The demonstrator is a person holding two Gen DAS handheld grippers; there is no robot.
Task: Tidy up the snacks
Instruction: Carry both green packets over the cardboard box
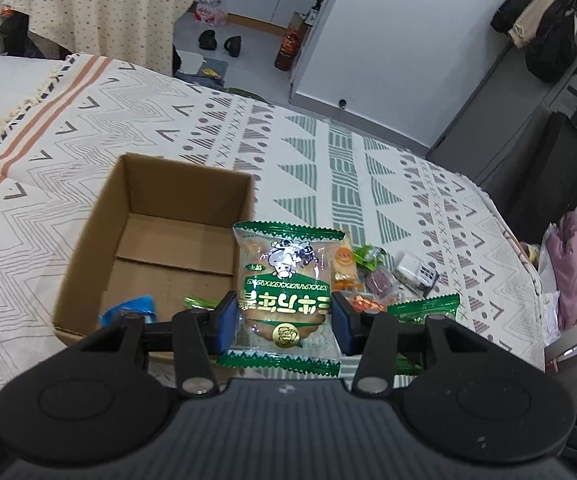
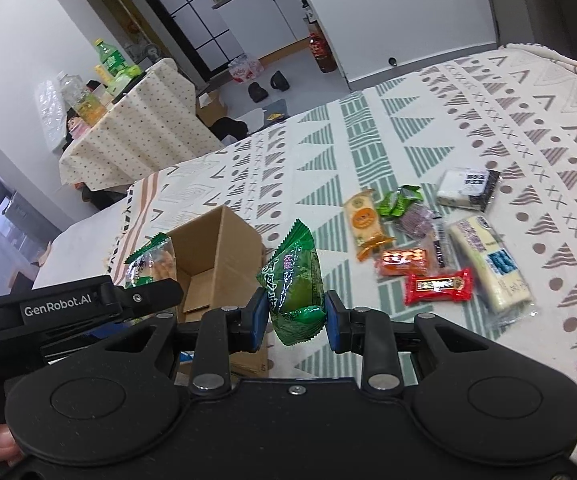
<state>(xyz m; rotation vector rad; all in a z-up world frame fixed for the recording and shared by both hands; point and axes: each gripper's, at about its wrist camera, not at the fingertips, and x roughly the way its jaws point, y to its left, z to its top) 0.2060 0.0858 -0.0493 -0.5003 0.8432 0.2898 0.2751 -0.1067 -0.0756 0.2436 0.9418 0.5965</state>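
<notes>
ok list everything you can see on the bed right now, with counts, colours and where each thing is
cardboard box: one, brown, open, on the patterned cover, left of the loose snacks
blue packet: one, inside the box, near corner
cookie packet: one, green and clear, held beside the box
green packet: one, held on edge right of the box
loose snacks: about eight, mixed colours, on the cover at right
red candy: one, nearest of them
left gripper: shut on cookie packet
right gripper: shut on green packet

Evenly lit, soft daylight, faint shadows. Glare on the green-edged wrapper (image 1: 286, 284). Strong fisheye bending at frame edges.
</notes>
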